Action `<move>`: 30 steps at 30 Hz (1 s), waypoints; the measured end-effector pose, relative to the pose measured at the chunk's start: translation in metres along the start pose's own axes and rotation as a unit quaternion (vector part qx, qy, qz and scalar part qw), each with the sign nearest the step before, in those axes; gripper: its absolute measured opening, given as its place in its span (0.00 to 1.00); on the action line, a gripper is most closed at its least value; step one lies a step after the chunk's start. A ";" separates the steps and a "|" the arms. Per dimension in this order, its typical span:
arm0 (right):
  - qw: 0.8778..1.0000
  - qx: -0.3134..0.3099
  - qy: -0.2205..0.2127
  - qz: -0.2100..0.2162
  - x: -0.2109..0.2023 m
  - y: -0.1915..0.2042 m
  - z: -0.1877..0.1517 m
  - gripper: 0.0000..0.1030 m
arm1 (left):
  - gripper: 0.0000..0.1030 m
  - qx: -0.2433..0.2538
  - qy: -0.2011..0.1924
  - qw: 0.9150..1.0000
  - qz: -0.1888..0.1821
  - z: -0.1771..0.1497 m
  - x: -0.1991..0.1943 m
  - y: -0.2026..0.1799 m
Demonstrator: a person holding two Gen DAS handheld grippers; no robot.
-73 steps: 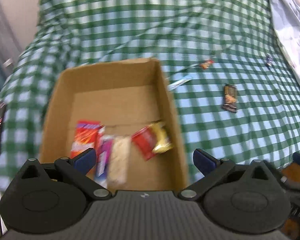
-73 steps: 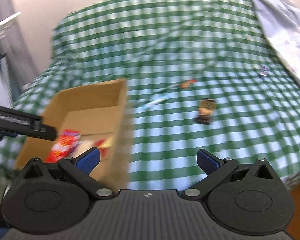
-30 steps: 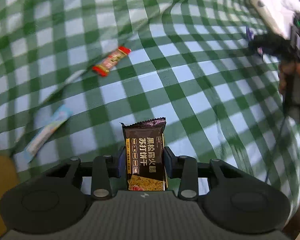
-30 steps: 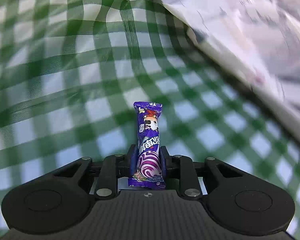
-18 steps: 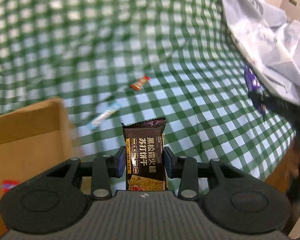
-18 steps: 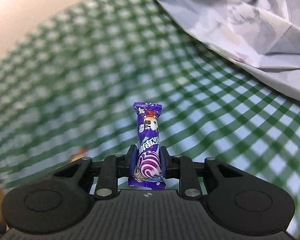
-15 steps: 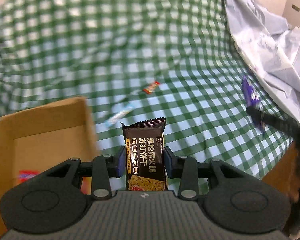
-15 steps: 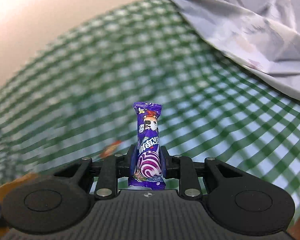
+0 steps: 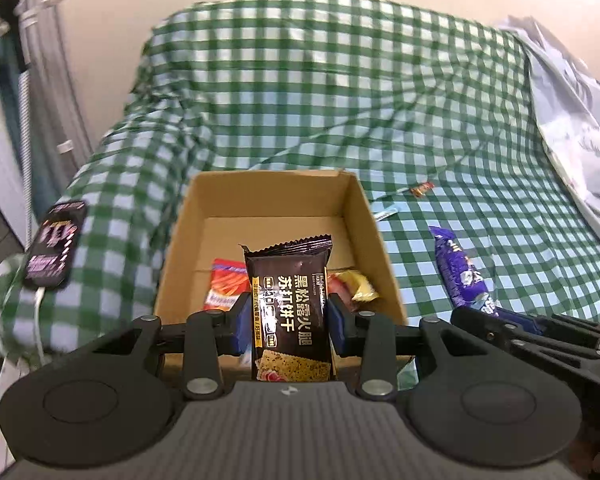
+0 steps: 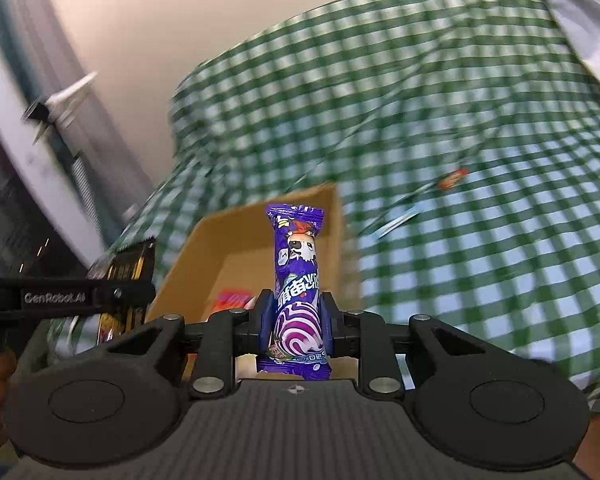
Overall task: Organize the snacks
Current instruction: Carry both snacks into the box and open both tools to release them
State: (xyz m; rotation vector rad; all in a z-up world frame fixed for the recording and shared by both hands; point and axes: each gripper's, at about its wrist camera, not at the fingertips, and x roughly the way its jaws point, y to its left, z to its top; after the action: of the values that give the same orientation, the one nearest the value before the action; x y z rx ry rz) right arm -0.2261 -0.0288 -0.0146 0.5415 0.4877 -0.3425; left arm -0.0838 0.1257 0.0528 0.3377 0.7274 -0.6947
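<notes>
My left gripper (image 9: 289, 330) is shut on a dark brown cracker packet (image 9: 288, 296) and holds it upright over the near end of an open cardboard box (image 9: 360, 216). The box holds several snacks, among them an orange-red packet (image 9: 226, 284) and a yellow one (image 9: 360, 286). My right gripper (image 10: 296, 330) is shut on a purple candy wrapper (image 10: 298, 280), also near the box (image 10: 336, 240). The purple candy also shows in the left wrist view (image 9: 458, 272), right of the box. The brown packet shows at the left of the right wrist view (image 10: 130, 270).
The box sits on a green checked cloth (image 9: 340, 80). A red-orange snack (image 9: 421, 188) and a pale blue stick (image 9: 386, 213) lie on the cloth right of the box. A dark phone-like object (image 9: 56, 250) lies at the left edge. A grey crumpled sheet (image 9: 572, 120) lies at the right.
Both grippers have swung back from the cloth toward the box, each still holding its snack. The box has come into the middle of both views.
</notes>
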 end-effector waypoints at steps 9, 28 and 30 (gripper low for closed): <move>0.999 -0.047 0.009 -0.022 -0.016 0.048 -0.005 0.24 | 0.42 -0.038 -0.029 0.999 -0.021 -0.014 -0.020 0.040; 0.993 -0.090 0.049 -0.059 0.028 0.069 0.007 0.24 | 0.42 -0.065 -0.004 0.997 -0.041 0.005 0.033 0.069; 0.993 -0.088 0.055 -0.060 0.036 0.069 0.010 0.24 | 0.42 -0.066 0.001 0.997 -0.040 0.010 0.042 0.070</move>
State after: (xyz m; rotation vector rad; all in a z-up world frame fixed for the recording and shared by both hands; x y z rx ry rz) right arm -0.1628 0.0147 0.0021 0.3616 0.6532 -0.3822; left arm -0.0083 0.1526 0.0332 0.1895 0.7877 -0.7182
